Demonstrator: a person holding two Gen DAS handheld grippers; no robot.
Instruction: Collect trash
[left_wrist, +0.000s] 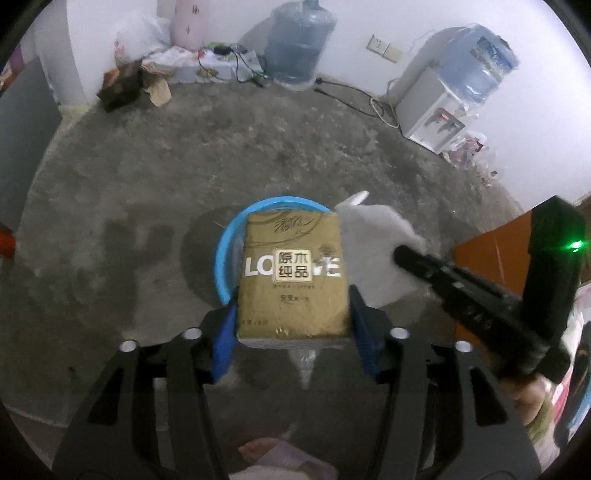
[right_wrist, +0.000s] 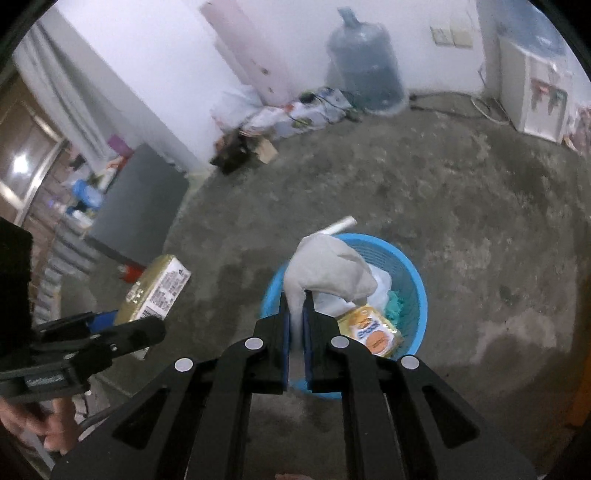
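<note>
Left gripper (left_wrist: 293, 314) holds a gold tissue pack (left_wrist: 293, 273) between its blue pads, jaws set wide at the pack's sides; whether the pads press it, cannot tell. The pack hangs over the blue basket (left_wrist: 225, 240) on the concrete floor (left_wrist: 110, 192). Right gripper (right_wrist: 297, 314) has jaws nearly closed, pinching a crumpled white tissue (right_wrist: 328, 266) above the basket's near rim (right_wrist: 419, 295). Inside the basket lie a yellow wrapper (right_wrist: 373, 332) and other trash.

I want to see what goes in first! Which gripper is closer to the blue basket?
Right, probably. The right gripper holds a white tissue directly over the blue basket. The left gripper, with the gold tissue pack, looks further aside.
</note>
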